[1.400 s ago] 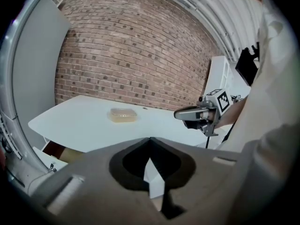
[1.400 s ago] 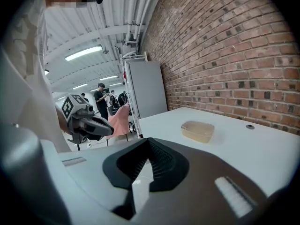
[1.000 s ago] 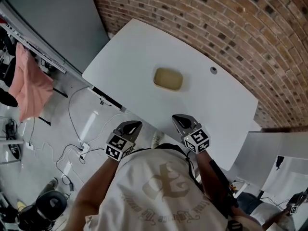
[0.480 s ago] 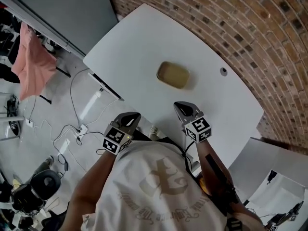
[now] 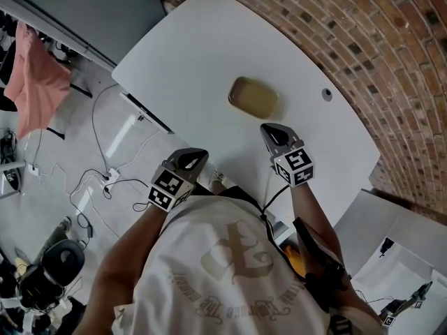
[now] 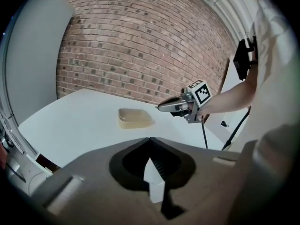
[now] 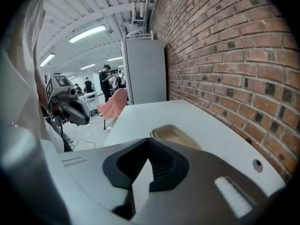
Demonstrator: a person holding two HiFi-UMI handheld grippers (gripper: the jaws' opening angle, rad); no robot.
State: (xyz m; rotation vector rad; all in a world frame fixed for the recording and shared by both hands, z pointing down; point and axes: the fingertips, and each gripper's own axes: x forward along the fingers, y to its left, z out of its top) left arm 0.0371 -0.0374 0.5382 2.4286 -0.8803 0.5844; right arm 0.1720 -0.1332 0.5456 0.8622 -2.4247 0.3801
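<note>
A shallow tan container [image 5: 253,97] lies alone on the white table [image 5: 188,54]; it also shows as the container [image 6: 134,117] and the container [image 7: 176,136]. My right gripper [image 5: 274,132] is shut and empty. It hovers over the table just short of the container's near side, also seen as the right gripper [image 6: 161,108]. My left gripper [image 5: 192,158] is shut and empty too. It hangs at the table's near edge, farther from the container, and shows as the left gripper [image 7: 84,120]. Each gripper's own view shows jaws meeting with nothing between them.
A brick wall [image 5: 391,61] runs along the table's far side, with a small round hole [image 5: 326,94] in the tabletop near it. A grey cabinet [image 7: 145,71] stands past the left end. Cables [image 5: 105,180] lie on the floor, a pink cloth [image 5: 31,75] hangs at left.
Both grippers have moved forward toward the table. The right one now reaches over the tabletop, close to the container. The container itself has not moved.
</note>
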